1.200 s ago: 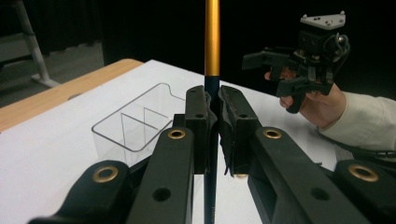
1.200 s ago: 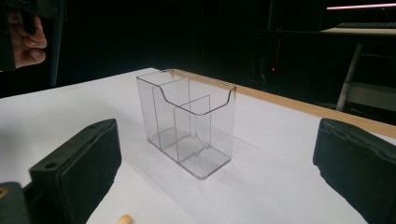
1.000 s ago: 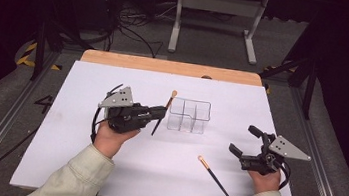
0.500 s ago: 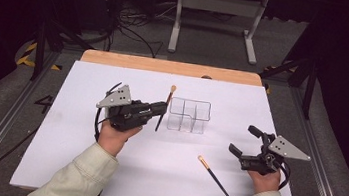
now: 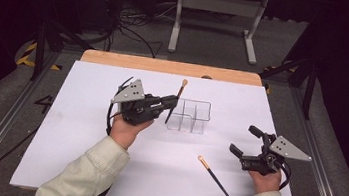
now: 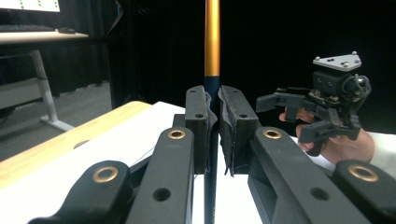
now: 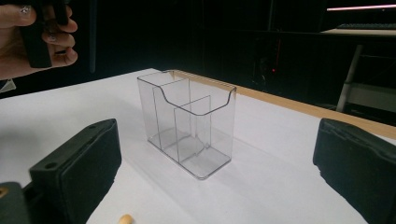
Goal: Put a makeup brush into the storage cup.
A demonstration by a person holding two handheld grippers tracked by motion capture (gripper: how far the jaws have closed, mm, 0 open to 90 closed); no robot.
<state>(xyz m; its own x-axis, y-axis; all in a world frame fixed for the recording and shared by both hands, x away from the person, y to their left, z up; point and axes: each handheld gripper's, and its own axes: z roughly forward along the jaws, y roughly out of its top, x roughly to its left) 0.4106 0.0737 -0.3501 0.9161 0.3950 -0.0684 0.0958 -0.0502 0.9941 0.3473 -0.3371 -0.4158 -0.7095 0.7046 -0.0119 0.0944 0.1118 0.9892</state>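
My left gripper is shut on a brush with a black handle and a gold ferrule. It holds the brush raised and tilted, bristle end up, just left of the clear divided organizer. In the left gripper view the pads clamp the brush handle, which stands upright between them. A second brush lies flat on the white mat, left of my right gripper. The right gripper's jaws stand wide apart with nothing between them. In the right gripper view the organizer stands ahead, beyond the spread pads.
The white mat covers the table, and a strip of wooden edge shows at the far side. A metal stand and cables lie on the floor behind. Bare mat stretches to the left and along the front.
My left gripper has carried the brush to the right, closer to the organizer's left side. The right gripper and the second brush have stayed in place.
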